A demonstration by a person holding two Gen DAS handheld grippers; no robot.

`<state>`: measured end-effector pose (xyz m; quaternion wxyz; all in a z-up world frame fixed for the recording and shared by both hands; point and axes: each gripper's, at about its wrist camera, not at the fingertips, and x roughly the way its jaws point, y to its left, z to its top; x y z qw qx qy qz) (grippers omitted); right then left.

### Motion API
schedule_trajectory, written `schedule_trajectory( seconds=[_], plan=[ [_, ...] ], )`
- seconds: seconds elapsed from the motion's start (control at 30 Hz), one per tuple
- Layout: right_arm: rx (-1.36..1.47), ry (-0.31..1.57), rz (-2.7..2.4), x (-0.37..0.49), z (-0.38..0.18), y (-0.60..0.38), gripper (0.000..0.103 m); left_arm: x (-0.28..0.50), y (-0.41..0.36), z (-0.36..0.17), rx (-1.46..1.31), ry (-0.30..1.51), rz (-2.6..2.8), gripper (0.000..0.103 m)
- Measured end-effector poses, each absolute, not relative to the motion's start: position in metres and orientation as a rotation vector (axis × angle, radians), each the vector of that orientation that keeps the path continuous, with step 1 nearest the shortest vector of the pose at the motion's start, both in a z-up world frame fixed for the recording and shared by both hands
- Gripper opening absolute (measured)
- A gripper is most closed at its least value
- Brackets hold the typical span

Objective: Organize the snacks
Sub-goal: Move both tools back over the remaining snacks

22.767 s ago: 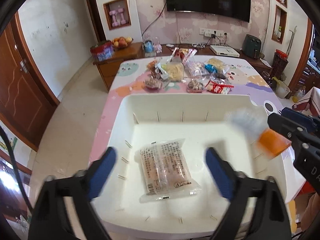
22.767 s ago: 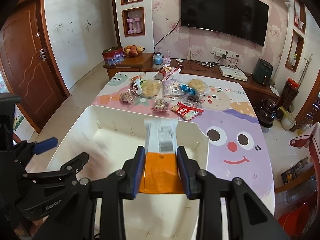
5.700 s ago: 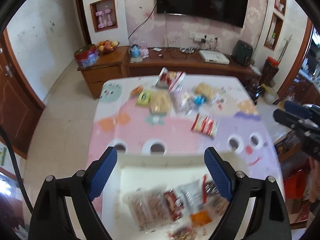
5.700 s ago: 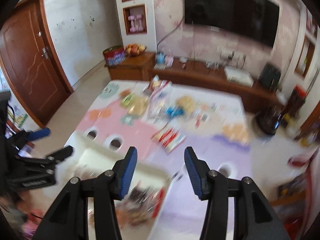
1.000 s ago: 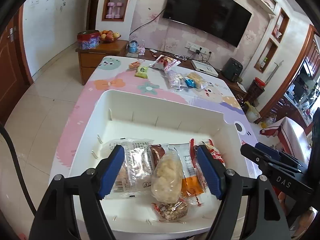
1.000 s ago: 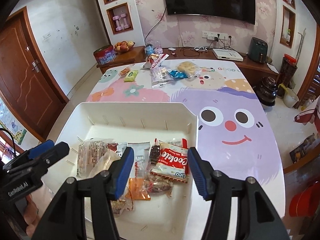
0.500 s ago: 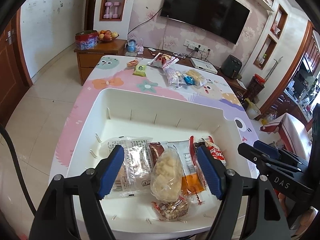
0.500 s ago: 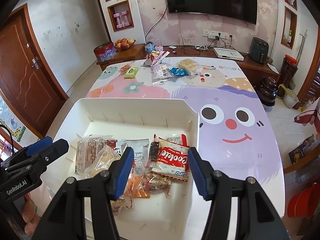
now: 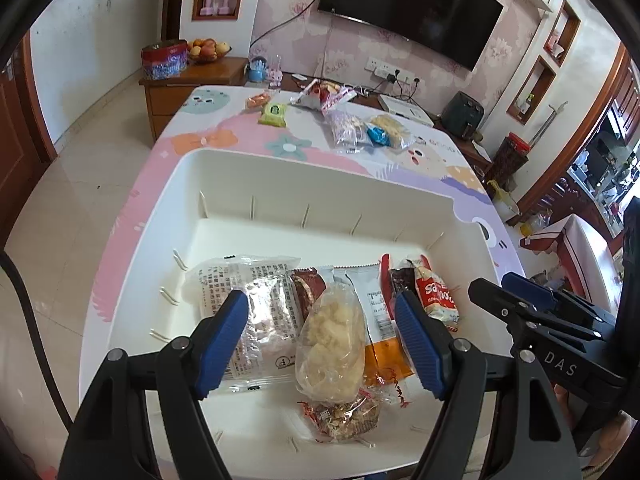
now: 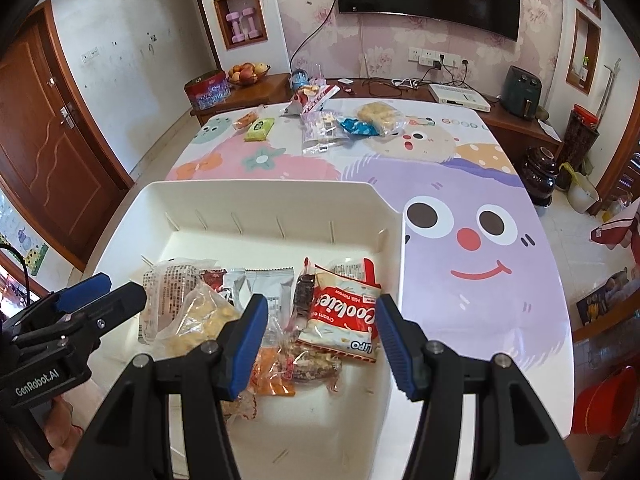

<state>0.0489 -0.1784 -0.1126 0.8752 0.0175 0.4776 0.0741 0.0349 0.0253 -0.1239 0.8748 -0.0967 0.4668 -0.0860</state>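
Note:
A white bin (image 9: 280, 160) (image 10: 260, 186) stands at the near end of the table with several snack packs lying along its front. My left gripper (image 9: 320, 312) hovers open over a clear bag of pale puffed snack (image 9: 332, 340), whose sides its pads do not touch. A clear wrapped pack (image 9: 252, 300) lies to the left of that bag, an orange-and-white pack (image 9: 380, 320) to the right. My right gripper (image 10: 320, 312) hovers open above the red cookie pack (image 10: 344, 320) and a nutty bar (image 10: 312, 364), holding nothing.
More snacks lie at the far end of the cartoon-print table (image 10: 460, 280): a green pack (image 10: 259, 128), clear bags (image 10: 320, 132), a yellow snack bag (image 10: 380, 116), a red-and-white bag (image 10: 308, 100). The bin's back half is bare. Each gripper shows at the edge of the other's view.
My left gripper has sunk a little towards the bin, so the packs look slightly nearer. The right gripper and the snacks have stayed where they were.

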Motion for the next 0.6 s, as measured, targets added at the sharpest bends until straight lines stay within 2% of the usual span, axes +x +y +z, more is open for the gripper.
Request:
schedule_trajectory(
  seconds=[0.3,0.6],
  plan=[
    [0.053,1.036,0.171,0.071,-0.115,-0.182,0.056,0.063,0.011,-0.123,-0.144,1.007,-0.186,0.075],
    [0.038,0.945,0.174,0.131,-0.031,-0.210,0.056,0.132,-0.002,-0.043,-0.050,0.930,-0.225,0.075]
  ],
)
